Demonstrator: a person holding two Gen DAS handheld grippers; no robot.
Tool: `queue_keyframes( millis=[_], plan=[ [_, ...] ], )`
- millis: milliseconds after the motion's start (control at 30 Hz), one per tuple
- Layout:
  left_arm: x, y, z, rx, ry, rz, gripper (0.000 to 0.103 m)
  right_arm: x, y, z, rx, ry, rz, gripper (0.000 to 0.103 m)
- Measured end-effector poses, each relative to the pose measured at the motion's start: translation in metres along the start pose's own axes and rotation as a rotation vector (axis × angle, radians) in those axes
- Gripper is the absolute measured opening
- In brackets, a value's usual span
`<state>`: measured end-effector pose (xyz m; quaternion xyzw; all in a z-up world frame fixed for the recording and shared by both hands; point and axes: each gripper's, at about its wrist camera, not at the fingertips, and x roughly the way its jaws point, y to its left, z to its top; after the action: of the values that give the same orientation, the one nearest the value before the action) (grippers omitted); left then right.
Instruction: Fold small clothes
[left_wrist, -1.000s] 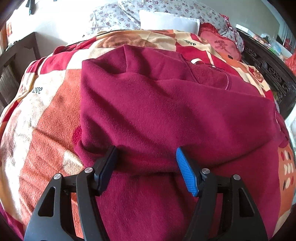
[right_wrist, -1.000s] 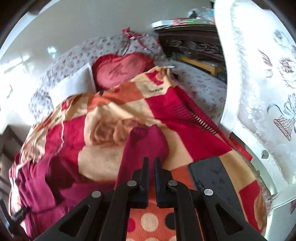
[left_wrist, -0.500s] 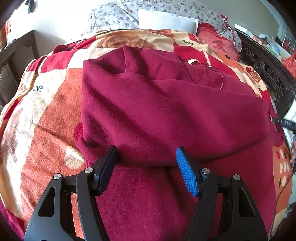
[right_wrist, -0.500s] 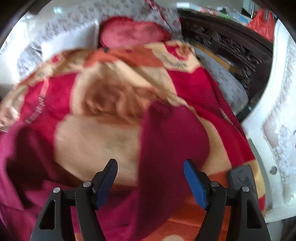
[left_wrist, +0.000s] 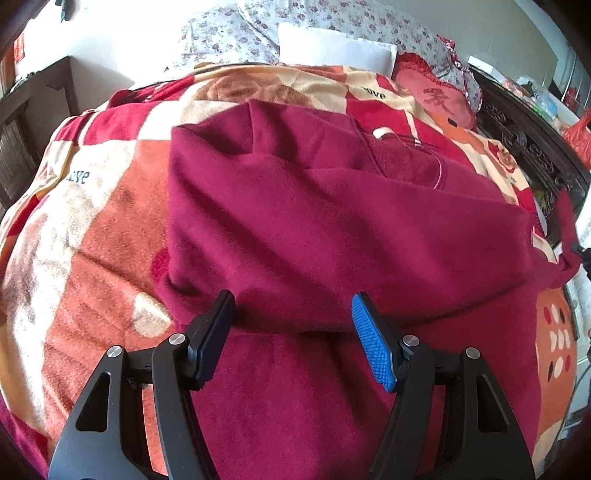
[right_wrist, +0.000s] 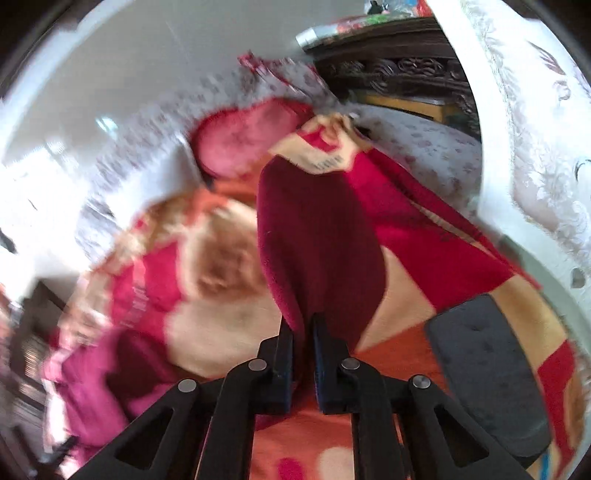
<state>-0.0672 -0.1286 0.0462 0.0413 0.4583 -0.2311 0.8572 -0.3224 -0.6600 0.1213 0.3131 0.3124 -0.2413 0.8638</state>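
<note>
A dark red fleece sweater (left_wrist: 332, 229) lies spread on a patterned red and orange blanket (left_wrist: 92, 240), one part folded over its body. My left gripper (left_wrist: 291, 325) is open and empty, its fingers resting over the fold's near edge. My right gripper (right_wrist: 303, 332) is shut on the sweater's sleeve (right_wrist: 317, 240), which rises from the jaws and stands lifted above the blanket. The right wrist view is blurred by motion.
A white pillow (left_wrist: 332, 48) and a red cushion (left_wrist: 439, 99) lie at the bed's head. Dark carved wooden furniture (left_wrist: 524, 147) runs along the right. A dark flat remote-like object (right_wrist: 487, 373) lies on the blanket beside my right gripper. A white lace-covered edge (right_wrist: 535, 129) stands at right.
My right gripper opened half a second ago, then shut on the sleeve and lifted it. My left gripper has stayed open and barely moved.
</note>
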Motion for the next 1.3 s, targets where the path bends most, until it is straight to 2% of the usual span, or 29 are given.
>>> queue_keyframes(
  millis=[133, 433, 633, 733, 833, 933, 1033, 1100, 1167, 1300],
  plan=[
    [-0.010, 0.006, 0.003, -0.023, -0.016, -0.008, 0.066, -0.027, 0.032, 0.004, -0.052, -0.033, 0.125, 0.008],
    [-0.040, 0.020, 0.009, -0.034, -0.086, -0.007, 0.066, -0.066, 0.155, -0.006, -0.295, -0.018, 0.384, 0.008],
    [-0.061, 0.038, 0.010, -0.059, -0.142, 0.003, 0.066, -0.058, 0.230, -0.031, -0.391, 0.124, 0.625, 0.008],
    [-0.075, 0.053, 0.011, -0.076, -0.181, 0.007, 0.066, -0.046, 0.270, -0.052, -0.477, 0.239, 0.706, 0.008],
    [-0.083, 0.068, 0.012, -0.088, -0.199, 0.022, 0.066, -0.028, 0.311, -0.086, -0.584, 0.400, 0.790, 0.008],
    [-0.088, 0.085, 0.012, -0.111, -0.201, 0.036, 0.066, -0.005, 0.333, -0.117, -0.657, 0.529, 0.817, 0.008],
    [-0.090, 0.101, 0.010, -0.141, -0.203, 0.056, 0.066, 0.032, 0.356, -0.151, -0.744, 0.697, 0.810, 0.008],
    [-0.091, 0.111, 0.007, -0.158, -0.201, 0.065, 0.066, 0.052, 0.368, -0.172, -0.786, 0.777, 0.781, 0.008],
    [-0.090, 0.118, 0.004, -0.167, -0.196, 0.075, 0.066, 0.075, 0.377, -0.183, -0.826, 0.808, 0.715, 0.008],
    [-0.085, 0.125, 0.002, -0.169, -0.184, 0.091, 0.066, 0.116, 0.394, -0.178, -0.825, 0.743, 0.585, 0.008]
  ],
)
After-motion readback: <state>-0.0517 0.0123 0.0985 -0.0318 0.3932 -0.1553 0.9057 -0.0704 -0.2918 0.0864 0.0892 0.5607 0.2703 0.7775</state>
